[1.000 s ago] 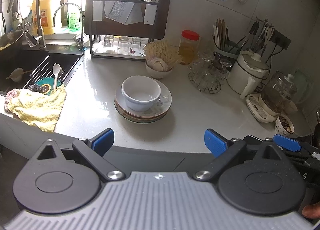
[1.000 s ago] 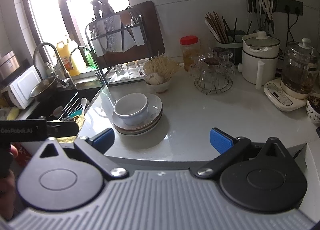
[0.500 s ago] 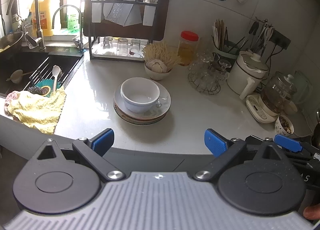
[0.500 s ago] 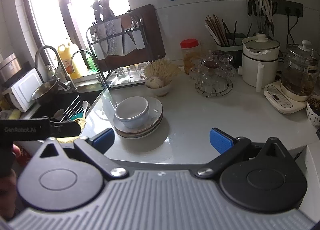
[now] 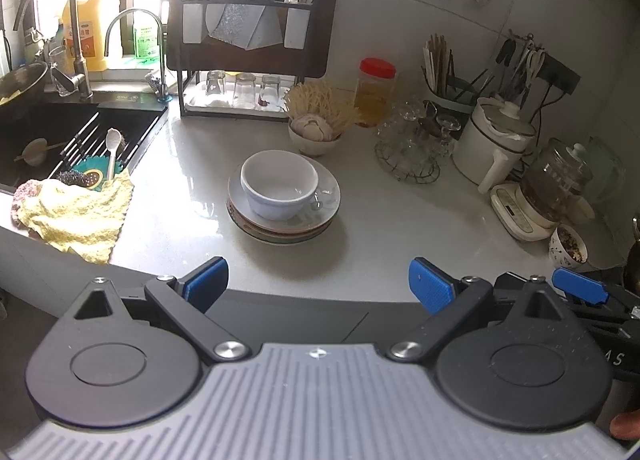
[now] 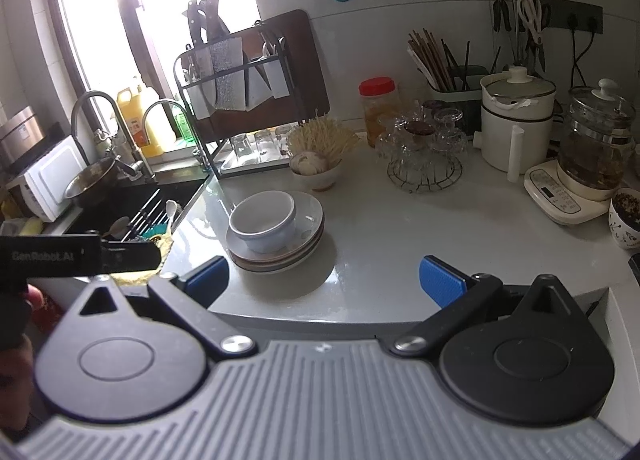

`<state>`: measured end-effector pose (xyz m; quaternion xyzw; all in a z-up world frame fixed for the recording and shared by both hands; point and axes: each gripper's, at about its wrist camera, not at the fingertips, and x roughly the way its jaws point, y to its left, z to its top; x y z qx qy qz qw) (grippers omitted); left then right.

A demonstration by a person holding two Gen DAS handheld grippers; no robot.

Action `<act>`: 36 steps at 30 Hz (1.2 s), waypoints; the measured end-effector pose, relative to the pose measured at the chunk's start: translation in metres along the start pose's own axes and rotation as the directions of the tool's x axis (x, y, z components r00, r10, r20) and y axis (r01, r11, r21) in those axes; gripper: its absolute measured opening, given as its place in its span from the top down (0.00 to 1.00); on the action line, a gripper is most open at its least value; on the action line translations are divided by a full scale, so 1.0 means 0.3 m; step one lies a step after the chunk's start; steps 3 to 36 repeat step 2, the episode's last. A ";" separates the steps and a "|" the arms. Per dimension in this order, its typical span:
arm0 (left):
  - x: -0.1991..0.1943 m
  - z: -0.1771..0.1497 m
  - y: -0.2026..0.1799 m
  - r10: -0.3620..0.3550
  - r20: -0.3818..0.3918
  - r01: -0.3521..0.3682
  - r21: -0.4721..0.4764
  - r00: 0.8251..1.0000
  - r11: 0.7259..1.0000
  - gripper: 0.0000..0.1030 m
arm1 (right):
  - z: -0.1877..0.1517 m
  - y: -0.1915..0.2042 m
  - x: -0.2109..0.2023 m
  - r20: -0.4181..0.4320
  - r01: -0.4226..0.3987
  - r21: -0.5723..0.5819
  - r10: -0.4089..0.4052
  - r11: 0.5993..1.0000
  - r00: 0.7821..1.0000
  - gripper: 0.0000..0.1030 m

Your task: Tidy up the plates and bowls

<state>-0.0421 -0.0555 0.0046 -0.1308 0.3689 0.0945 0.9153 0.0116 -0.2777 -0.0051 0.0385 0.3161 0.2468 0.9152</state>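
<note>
A white bowl [image 5: 280, 185] sits on a stack of plates [image 5: 316, 216] in the middle of the pale countertop. The right wrist view shows the same bowl [image 6: 264, 222] and plates [image 6: 308, 216] left of centre. My left gripper [image 5: 318, 286] hangs open off the counter's front edge, short of the stack, with nothing between its blue pads. My right gripper [image 6: 324, 280] is open too, also in front of the counter edge, with the stack ahead and to its left. The left gripper's body [image 6: 80, 256] shows at the left of the right wrist view.
A sink [image 5: 60, 132] with a spoon and yellow cloth [image 5: 76, 216] lies at left. A dish rack [image 5: 248, 60] with glasses stands at the back. A small bowl of dried goods [image 5: 316, 132], jar [image 5: 374, 92], glassware stand [image 5: 412, 148], cooker [image 5: 496, 140] and kettle [image 5: 560, 184] line the right.
Both grippers have pulled back and risen slightly, so the stack sits a little farther away. The bowl and plates have not moved.
</note>
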 end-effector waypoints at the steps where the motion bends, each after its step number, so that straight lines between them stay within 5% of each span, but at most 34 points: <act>1: -0.001 -0.004 0.000 -0.001 -0.003 0.001 -0.002 1.000 1.000 0.04 | -0.002 0.001 -0.002 0.001 -0.002 -0.002 0.002 1.000 1.000 0.00; 36: -0.001 -0.008 0.000 -0.002 -0.007 0.002 -0.001 1.000 1.000 0.04 | -0.006 0.004 -0.003 0.000 -0.005 -0.004 0.005 1.000 1.000 0.00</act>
